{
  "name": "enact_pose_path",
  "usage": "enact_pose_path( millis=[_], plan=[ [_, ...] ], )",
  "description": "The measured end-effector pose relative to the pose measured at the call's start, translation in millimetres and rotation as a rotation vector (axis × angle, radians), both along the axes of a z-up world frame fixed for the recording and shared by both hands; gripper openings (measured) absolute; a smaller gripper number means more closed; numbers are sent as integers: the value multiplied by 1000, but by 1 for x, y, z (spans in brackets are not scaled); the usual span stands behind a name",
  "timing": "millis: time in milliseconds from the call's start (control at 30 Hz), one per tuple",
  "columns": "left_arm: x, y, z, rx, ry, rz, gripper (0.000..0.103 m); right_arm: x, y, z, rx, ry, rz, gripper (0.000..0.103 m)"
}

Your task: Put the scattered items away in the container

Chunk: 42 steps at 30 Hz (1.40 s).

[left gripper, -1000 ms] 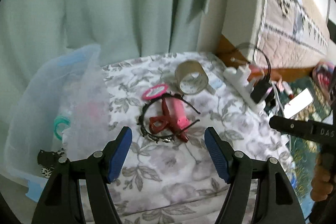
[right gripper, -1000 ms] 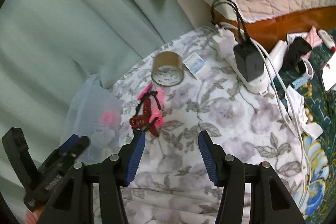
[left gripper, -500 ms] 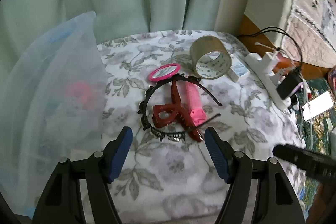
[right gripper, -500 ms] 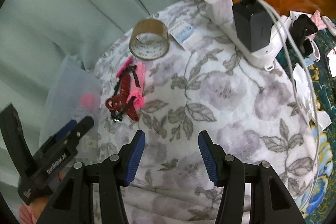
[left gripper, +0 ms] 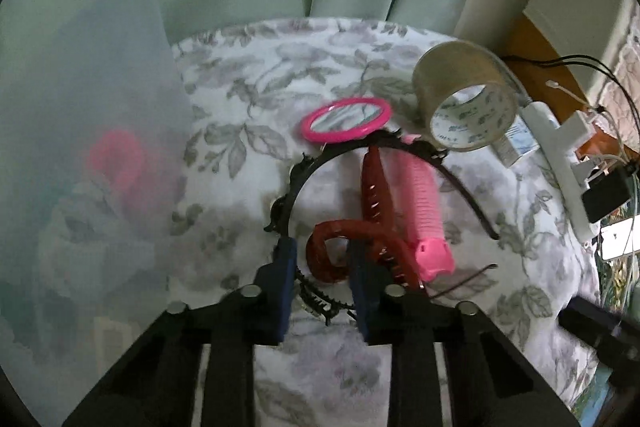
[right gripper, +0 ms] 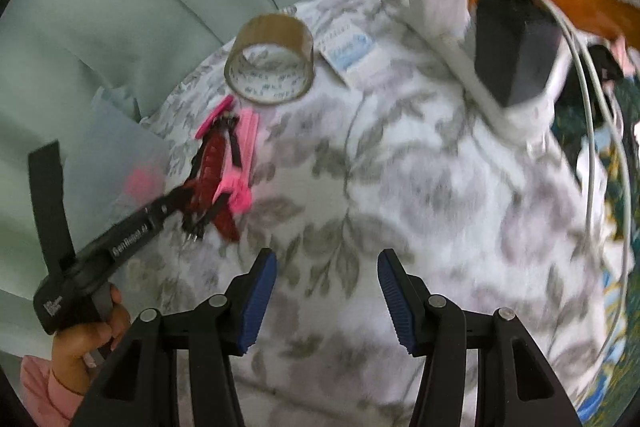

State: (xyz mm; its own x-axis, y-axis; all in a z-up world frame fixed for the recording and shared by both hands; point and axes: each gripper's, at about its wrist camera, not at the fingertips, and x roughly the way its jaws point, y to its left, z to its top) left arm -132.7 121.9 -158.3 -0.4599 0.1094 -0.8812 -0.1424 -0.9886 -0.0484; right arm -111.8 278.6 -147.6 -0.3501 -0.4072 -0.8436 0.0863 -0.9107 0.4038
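Observation:
A dark red claw hair clip lies on the floral cloth inside a black headband, beside a pink hair roller and a pink round mirror. My left gripper has its jaws closed in around the clip's looped handle and the headband rim. The right wrist view shows it at the pile. A translucent plastic container stands at the left with a pink item inside. My right gripper is open and empty above bare cloth.
A tape roll stands behind the pile, with a small white packet next to it. A white power strip with a black charger and cables lies at the right. Green curtain hangs behind.
My left gripper has moved forward and down onto the pile and its jaws have closed from wide open around the red clip. The right gripper has moved in over the cloth, still open.

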Motion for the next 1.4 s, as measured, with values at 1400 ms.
enact_pose_path(
  millis=[1400],
  plan=[
    [-19,-11,-5,132,-21,0,8,-116,-46,-23,247,175,22,51]
  ],
)
